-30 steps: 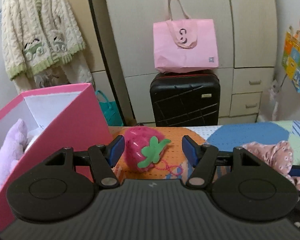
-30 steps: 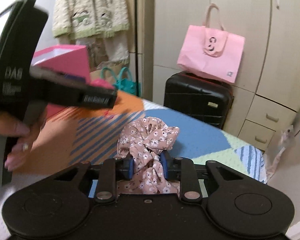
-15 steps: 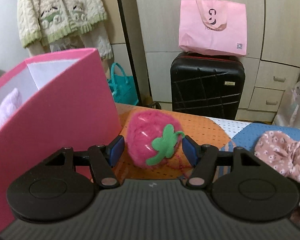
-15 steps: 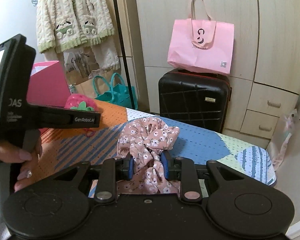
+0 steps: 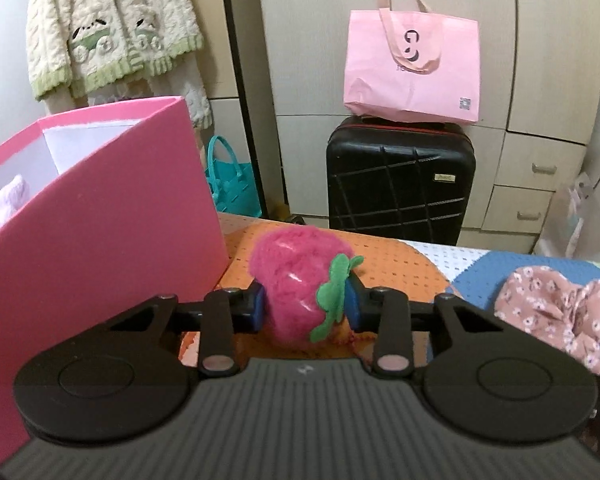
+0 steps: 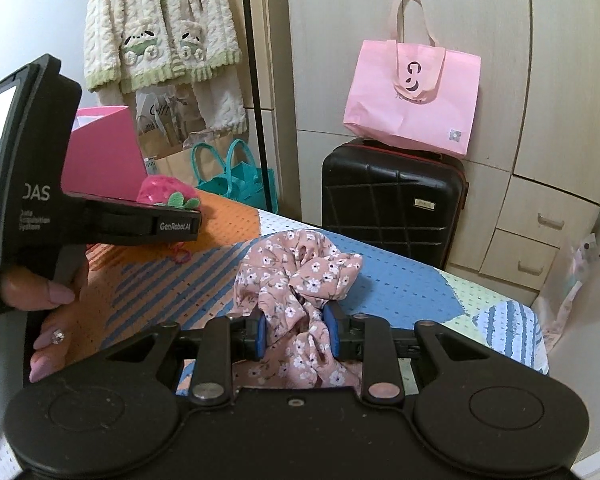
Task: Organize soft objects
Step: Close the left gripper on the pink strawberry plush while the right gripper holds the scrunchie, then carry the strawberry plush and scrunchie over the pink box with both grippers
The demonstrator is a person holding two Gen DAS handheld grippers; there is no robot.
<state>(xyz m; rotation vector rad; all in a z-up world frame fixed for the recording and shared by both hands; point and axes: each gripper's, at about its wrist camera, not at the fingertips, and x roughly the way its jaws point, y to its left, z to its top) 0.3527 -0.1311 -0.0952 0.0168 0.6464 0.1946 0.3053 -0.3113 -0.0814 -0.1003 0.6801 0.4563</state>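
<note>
A fuzzy pink strawberry plush [image 5: 292, 276] with green leaves rests on the orange patch of the mat, right beside the tall pink box [image 5: 100, 216]. My left gripper [image 5: 304, 308] is closing on it, and both blue pads press its sides. A lilac soft toy [image 5: 4, 204] peeks out of the box. My right gripper [image 6: 296, 332] is shut on a pink floral scrunchie [image 6: 296, 276] lying on the blue patch. The right wrist view shows the left gripper [image 6: 192, 220] from the side in a person's hand [image 6: 52, 312], with the strawberry [image 6: 160, 192] at its tip.
Beyond the table's far edge stand a black suitcase [image 5: 400, 184] with a pink tote bag [image 5: 412, 72] on top and a teal bag [image 5: 232, 188] on the floor. A cream cardigan [image 5: 108, 28] hangs on the wardrobe [image 5: 540, 60].
The left gripper's jaws have shut from wide apart onto the strawberry plush. The left hand came slightly lower and nearer. The right gripper stays put on the scrunchie.
</note>
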